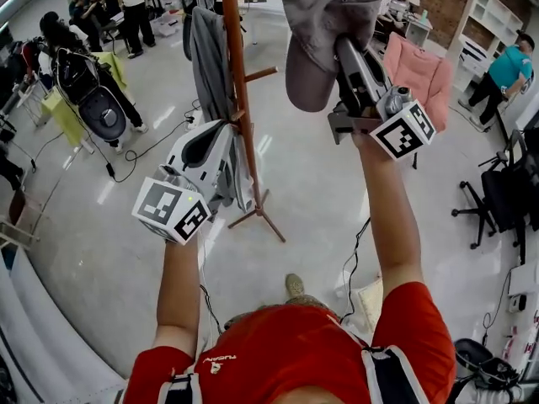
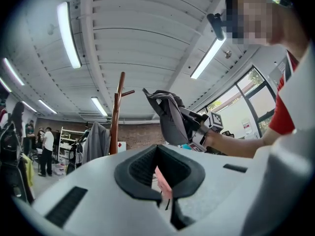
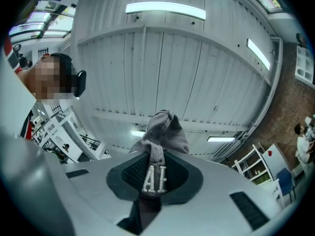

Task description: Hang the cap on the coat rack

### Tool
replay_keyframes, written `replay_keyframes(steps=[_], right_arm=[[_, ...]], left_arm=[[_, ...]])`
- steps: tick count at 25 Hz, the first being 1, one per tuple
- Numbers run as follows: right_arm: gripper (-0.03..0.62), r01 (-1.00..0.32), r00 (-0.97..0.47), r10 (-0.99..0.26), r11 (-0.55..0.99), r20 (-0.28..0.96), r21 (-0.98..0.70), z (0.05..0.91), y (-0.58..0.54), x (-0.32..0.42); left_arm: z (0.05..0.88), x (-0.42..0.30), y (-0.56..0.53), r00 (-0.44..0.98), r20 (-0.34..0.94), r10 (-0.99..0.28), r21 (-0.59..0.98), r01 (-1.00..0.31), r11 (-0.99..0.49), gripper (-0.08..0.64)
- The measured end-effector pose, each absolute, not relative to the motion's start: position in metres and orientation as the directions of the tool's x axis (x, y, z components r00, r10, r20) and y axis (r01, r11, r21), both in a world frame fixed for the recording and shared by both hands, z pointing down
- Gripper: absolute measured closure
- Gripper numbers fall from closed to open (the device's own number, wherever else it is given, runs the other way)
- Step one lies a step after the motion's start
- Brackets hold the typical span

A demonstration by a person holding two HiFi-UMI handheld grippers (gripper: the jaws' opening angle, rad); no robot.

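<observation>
The grey cap is raised high, and my right gripper is shut on its back strap. In the right gripper view the cap bunches above the jaws, with its stitched strap pinched in the right gripper. The wooden coat rack stands just left of the cap, one side peg pointing toward it. My left gripper hovers lower, close beside the pole, jaws together and holding nothing. The left gripper looks up at the rack and the cap.
A grey garment hangs on the rack's left side. A pink jacket is draped behind my right hand. A black bag and cables lie at left, and an office chair stands at right. People stand at the back.
</observation>
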State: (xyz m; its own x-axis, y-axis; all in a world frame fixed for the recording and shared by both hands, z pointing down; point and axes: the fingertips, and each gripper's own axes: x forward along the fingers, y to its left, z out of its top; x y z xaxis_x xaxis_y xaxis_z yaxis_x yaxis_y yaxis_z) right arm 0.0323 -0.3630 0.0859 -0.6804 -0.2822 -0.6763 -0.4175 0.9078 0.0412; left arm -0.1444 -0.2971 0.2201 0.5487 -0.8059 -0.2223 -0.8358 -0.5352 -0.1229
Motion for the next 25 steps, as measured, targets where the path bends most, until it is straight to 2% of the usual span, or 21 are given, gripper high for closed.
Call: replay_keyframes(steps=[6, 10, 14, 25], right_arm=[[0.529, -0.343, -0.691, -0.203, 0.937, -0.694, 0.066, 0.054, -0.426, 0.033], [0.529, -0.235, -0.702, -0.076, 0.963, -0.708, 0.13, 0.026, -0.444, 0.026], [0.529, -0.218, -0.734, -0.095, 0.971, -0.673, 0.099, 0.025, -0.483, 0.009], [0.528, -0.081, -0.794, -0.003, 0.991, -0.608, 0.102, 0.048, -0.526, -0.047]], left_arm=[[0.199, -0.139, -0.346, 0.48, -0.242, -0.843, -0.156, -0.877, -0.455, 0.552], [0.188, -0.137, -0.368, 0.435, -0.262, -0.862, -0.144, -0.901, -0.41, 0.552], [0.185, -0.143, -0.383, 0.399, -0.266, -0.878, -0.134, -0.917, -0.376, 0.551], [0.191, -0.172, -0.409, 0.362, -0.247, -0.899, -0.13, -0.931, -0.34, 0.552]])
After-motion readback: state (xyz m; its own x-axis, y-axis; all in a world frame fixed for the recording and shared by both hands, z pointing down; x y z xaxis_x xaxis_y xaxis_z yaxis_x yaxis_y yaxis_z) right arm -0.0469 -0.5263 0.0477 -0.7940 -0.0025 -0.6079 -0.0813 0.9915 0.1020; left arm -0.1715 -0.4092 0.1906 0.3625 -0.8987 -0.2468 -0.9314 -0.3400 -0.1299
